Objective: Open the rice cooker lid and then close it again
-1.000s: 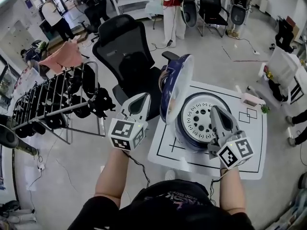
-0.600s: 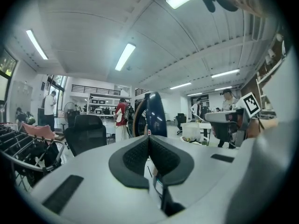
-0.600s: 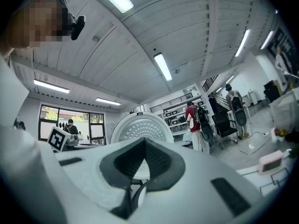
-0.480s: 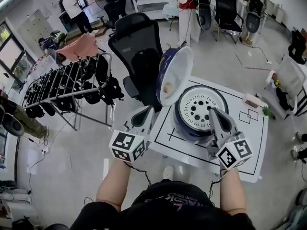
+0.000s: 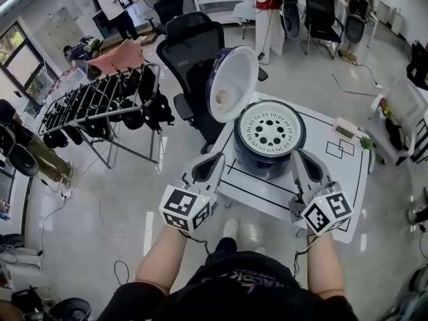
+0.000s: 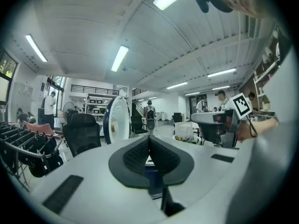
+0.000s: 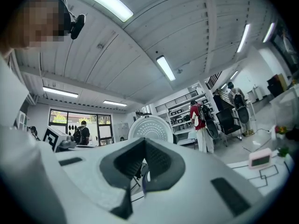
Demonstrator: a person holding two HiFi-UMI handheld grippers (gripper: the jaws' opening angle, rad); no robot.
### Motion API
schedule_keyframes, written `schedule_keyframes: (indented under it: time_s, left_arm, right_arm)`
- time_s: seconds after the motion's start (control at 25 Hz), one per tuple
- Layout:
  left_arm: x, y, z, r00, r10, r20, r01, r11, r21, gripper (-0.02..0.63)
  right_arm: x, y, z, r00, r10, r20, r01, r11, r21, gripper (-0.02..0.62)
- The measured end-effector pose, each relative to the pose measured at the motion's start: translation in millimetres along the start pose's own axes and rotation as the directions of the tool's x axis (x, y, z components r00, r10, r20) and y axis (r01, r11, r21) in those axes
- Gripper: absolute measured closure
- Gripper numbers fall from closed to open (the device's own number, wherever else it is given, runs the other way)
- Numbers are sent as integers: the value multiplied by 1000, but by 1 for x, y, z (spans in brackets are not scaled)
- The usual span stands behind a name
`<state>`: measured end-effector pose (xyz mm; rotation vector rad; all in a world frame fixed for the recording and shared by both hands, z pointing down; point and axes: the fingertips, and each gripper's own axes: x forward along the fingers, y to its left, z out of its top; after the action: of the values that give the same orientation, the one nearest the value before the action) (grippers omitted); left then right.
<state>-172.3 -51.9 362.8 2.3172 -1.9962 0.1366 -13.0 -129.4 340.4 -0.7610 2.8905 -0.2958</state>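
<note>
At far left stood a metal drying rack (image 5: 100,102) hung with dark items, with a pink cloth (image 5: 117,57) on its far end. A black mesh office chair (image 5: 190,42) stood to its right. The left gripper (image 5: 214,160) hovered at the near left edge of the white table with black line markings (image 5: 348,179), its fingers pressed together on nothing. Ahead, the dark blue round rice cooker (image 5: 259,164) sat on the table with its white perforated inner plate exposed. Its blue-rimmed, white-lined lid (image 5: 231,85) stood raised upright at the cooker's left side. The right gripper (image 5: 299,158), fingers likewise together and empty, hung before the cooker's near right side, well clear of the lid.
</note>
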Motion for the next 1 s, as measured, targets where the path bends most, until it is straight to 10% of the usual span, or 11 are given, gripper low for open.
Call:
schedule_keyframes:
  time_s: [0.28,0.64,1.0]
  left_arm:
    - [-16,-51,-7,999,11,30,-10,999,-34,588]
    - [-24,-96,-9,998,-14,53,14,1000,-10,285]
    - [-27,-110,-4,998,-10,64,10,1000,4,265]
  right_arm:
    - [-44,0,2,1000,18,-14,-18,1000,-16,594]
    - [-70,3,5,999,40,-8,-40,999,-21,594]
    - [-78,3,13,998,56,10,-56,998,-25,594]
